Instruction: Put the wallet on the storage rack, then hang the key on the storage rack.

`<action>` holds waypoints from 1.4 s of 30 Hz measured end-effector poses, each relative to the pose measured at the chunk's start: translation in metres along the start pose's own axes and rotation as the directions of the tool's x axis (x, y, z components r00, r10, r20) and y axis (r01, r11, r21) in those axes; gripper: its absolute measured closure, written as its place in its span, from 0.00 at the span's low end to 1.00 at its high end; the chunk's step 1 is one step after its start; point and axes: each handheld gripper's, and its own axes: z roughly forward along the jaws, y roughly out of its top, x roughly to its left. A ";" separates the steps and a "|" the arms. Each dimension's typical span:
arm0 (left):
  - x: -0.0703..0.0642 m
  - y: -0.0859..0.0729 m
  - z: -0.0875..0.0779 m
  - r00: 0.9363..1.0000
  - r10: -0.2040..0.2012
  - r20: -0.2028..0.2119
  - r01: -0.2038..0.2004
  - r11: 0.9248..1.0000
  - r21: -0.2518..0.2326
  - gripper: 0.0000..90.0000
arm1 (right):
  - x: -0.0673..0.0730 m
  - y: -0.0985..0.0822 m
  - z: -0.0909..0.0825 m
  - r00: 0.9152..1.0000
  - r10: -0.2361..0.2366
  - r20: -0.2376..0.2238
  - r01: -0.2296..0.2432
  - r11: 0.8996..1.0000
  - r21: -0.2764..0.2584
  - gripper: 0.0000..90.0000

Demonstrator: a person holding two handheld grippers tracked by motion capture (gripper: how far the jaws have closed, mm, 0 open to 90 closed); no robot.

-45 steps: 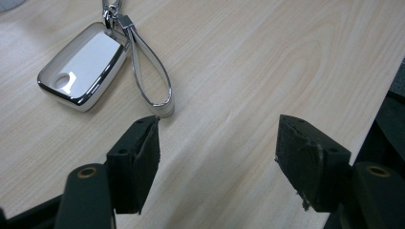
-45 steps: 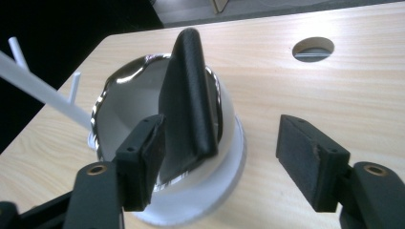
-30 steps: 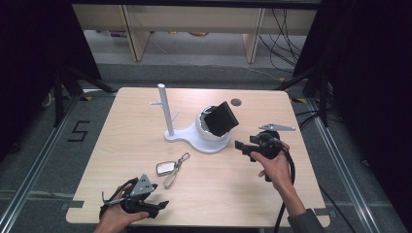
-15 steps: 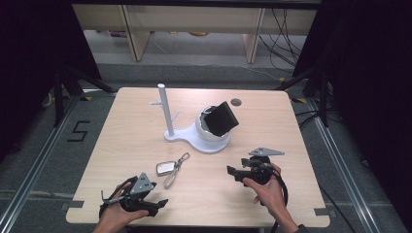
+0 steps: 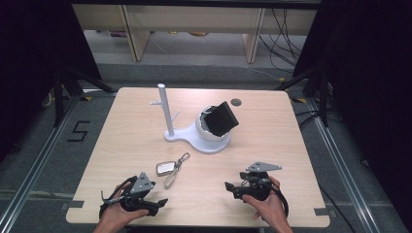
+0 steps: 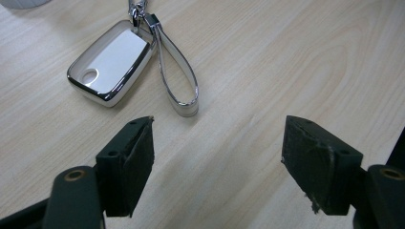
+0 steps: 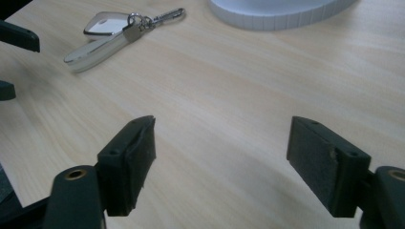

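A silver key fob with a metal strap loop and a clasp lies flat on the wooden table, front of centre. My left gripper rests low near the front left edge, open, with the key fob and strap loop just ahead of its empty jaws. My right gripper sits near the front right, open and empty, pointing left toward the key fob. A white stand with an upright post carries a black boxy object in its cup.
The stand's round base lies ahead and to the right of my right gripper. A small dark grommet sits in the table's far side. Shelving and cables stand beyond the far edge. Bare wood spans between the two grippers.
My right gripper has drawn back from beside the stand toward the front edge and come down low over the table. The left gripper and the key fob have stayed put.
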 end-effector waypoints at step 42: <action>0.056 0.124 0.070 1.000 0.030 -0.005 -0.027 0.961 0.274 0.45 | 0.009 -0.019 -0.006 1.000 -0.012 -0.007 0.012 0.998 0.058 0.28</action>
